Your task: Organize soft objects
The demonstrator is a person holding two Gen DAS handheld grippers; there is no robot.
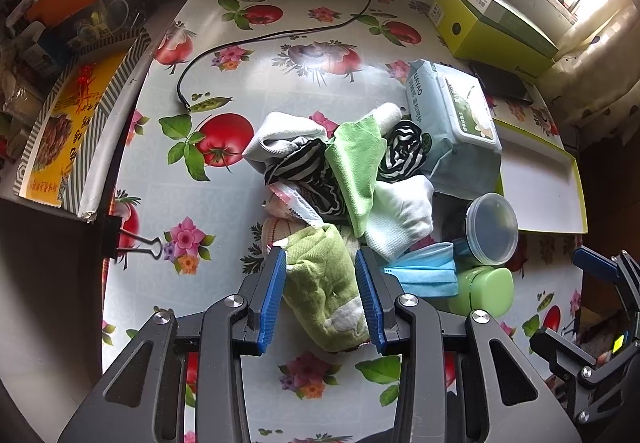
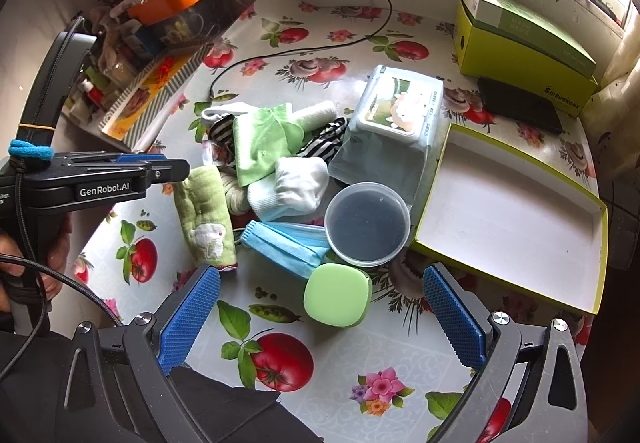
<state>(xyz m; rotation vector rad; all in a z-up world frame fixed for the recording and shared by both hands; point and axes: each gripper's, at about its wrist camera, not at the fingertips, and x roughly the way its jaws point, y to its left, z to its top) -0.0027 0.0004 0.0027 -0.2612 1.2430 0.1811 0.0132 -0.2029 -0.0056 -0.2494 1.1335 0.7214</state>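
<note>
Straddling a rolled green towel (image 1: 324,291), the left gripper (image 1: 322,261) has its blue pads on either side of the roll; they seem to press its flanks, though the fisheye leaves the contact on the left pad uncertain. The towel lies on the tomato-print tablecloth (image 1: 224,55) at the near edge of a heap of soft things: a light green cloth (image 1: 354,163), striped black-and-white fabric (image 1: 298,163), a white sock (image 1: 400,215) and a blue face mask (image 1: 424,271). The right gripper (image 2: 320,295) hangs with jaws wide apart and empty above a green case (image 2: 338,295). An open white-lined box (image 2: 516,211) sits just beside a round lidded tub (image 2: 366,223).
</note>
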